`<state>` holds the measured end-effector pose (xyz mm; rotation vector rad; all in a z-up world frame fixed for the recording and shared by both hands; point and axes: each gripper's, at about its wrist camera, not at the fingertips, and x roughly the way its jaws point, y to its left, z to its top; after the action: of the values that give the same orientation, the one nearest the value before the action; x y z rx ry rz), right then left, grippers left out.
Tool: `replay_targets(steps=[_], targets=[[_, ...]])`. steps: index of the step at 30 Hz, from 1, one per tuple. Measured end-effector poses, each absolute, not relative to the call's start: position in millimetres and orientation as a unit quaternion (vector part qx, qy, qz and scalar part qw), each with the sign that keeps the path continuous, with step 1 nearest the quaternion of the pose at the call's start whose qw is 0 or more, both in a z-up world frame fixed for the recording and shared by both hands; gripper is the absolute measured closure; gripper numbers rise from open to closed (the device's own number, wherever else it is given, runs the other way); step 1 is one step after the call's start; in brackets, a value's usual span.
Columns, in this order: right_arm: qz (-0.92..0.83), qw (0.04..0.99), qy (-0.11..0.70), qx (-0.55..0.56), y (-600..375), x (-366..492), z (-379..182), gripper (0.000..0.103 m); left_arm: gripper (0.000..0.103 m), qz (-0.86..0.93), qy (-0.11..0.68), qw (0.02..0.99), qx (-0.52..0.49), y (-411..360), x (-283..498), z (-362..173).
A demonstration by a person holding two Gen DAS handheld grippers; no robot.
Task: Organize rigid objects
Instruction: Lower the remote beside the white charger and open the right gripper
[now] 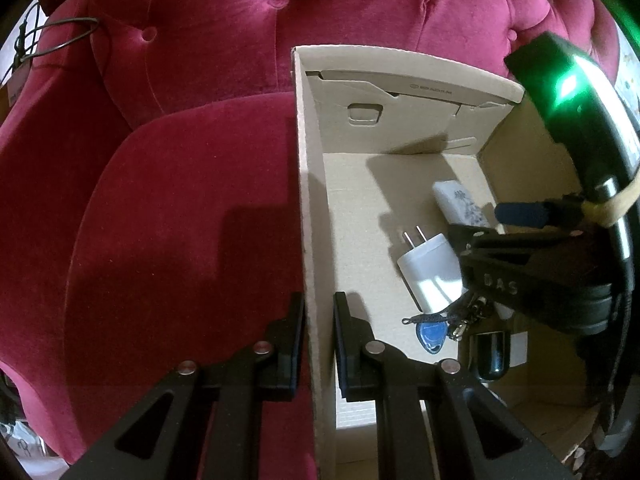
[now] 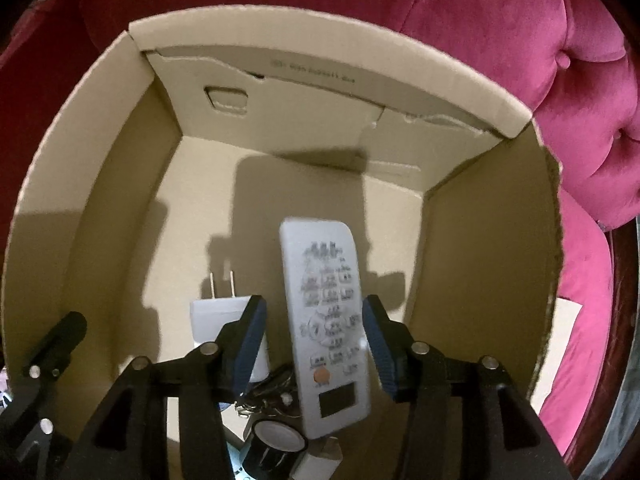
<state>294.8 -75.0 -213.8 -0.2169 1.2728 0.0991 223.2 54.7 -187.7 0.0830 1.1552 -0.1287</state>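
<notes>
At far left, my left gripper (image 1: 318, 332): jaws clamped on the left wall of the cardboard box (image 1: 310, 200), steadying it. Inside, charger (image 2: 218, 316), then remote (image 2: 326, 320), lying on the box floor, long axis running away from me. My right gripper (image 2: 316, 332): jaws apart, straddling the remote, pads clear of both its sides.
</notes>
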Motion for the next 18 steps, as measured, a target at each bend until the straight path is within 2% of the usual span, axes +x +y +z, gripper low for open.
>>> replay_targets(steps=[5,18], targets=[[0.051,0.806,0.580,-0.103,-74,293,-198,0.044,0.089,-0.060,0.546,0.835,0.039,54,223,-187],[0.044,0.820,0.563,-0.091,-87,272,-161,0.043,0.089,-0.058,0.546,0.835,0.042,53,223,-188]])
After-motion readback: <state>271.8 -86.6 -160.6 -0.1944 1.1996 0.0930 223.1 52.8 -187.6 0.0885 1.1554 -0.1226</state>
